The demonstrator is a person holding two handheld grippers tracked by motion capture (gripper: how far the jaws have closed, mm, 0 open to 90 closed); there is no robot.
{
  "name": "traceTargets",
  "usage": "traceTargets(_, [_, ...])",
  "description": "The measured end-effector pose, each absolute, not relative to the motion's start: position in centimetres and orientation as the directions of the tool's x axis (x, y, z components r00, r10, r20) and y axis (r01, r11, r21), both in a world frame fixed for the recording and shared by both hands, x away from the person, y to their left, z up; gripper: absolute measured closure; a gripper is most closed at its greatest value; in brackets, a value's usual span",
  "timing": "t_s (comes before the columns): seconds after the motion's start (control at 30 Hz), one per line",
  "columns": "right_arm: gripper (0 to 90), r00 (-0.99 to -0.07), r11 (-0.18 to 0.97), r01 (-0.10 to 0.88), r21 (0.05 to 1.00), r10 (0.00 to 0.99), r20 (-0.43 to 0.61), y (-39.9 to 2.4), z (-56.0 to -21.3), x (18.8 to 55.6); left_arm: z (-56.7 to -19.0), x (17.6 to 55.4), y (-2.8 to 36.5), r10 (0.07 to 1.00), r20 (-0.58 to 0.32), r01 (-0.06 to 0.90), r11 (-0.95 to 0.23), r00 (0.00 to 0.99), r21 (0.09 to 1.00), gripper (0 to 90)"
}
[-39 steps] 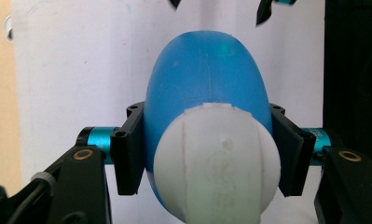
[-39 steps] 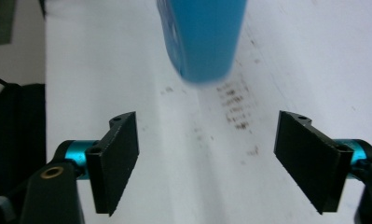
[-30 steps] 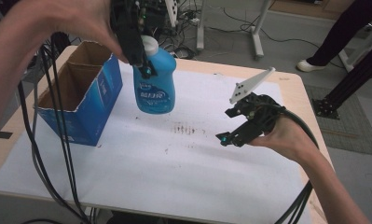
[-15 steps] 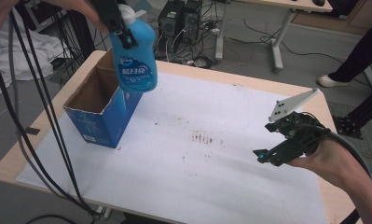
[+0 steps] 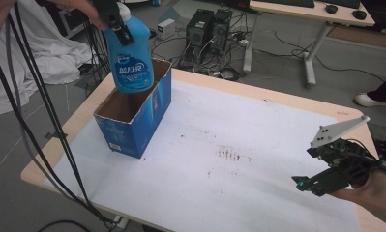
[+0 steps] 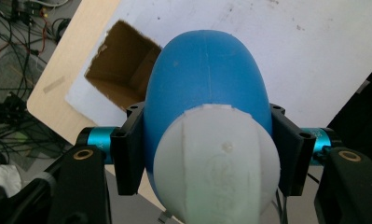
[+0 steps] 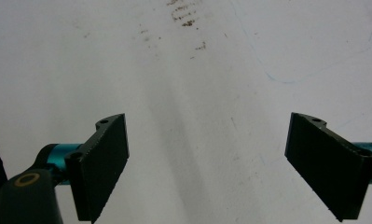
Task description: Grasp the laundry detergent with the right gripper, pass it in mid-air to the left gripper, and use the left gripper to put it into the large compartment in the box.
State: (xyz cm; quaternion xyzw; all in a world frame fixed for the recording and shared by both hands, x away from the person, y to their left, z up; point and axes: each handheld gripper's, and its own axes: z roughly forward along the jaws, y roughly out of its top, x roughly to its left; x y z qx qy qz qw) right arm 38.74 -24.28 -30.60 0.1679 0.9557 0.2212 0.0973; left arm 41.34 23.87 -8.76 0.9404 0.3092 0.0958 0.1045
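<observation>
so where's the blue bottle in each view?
High view: blue bottle top left, held above the open box.
Left gripper view: centre, white cap nearest the camera, clamped between the jaws.
Right gripper view: not in it.
Shared landmark: the box, also upper left in the left gripper view.

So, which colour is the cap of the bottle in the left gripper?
White, on a blue bottle; the cap shows best in the left gripper view.

Even, soft daylight w/ no hard glare; faint shadow beside the box point(image 5: 132, 116) on white paper. Bottle cap point(image 6: 216, 163) near it looks blurry, too close to lens. Frames slightly grainy.
</observation>
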Motion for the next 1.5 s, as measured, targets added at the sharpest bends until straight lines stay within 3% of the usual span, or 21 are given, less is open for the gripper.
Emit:
traceTargets(0.6, [12.9,-0.916,0.852,0.287,0.437,0.378,-0.136,-24.4,-31.1,38.8,-11.2,41.6,24.9,0.619,0.106,0.591,-0.778,0.778,0.212,38.2])
traceTargets(1.03, [12.9,-0.914,0.856,0.291,0.427,0.380,-0.141,-24.4,-31.6,38.7,-16.3,41.9,25.1,0.606,0.076,0.588,-0.790,0.792,0.174,38.2])
traceTargets(1.5, [13.0,-0.918,0.865,0.286,0.412,0.370,-0.140,-24.2,-32.4,38.5,-21.9,42.5,24.8,0.503,0.093,0.491,-0.862,0.859,0.128,38.2])
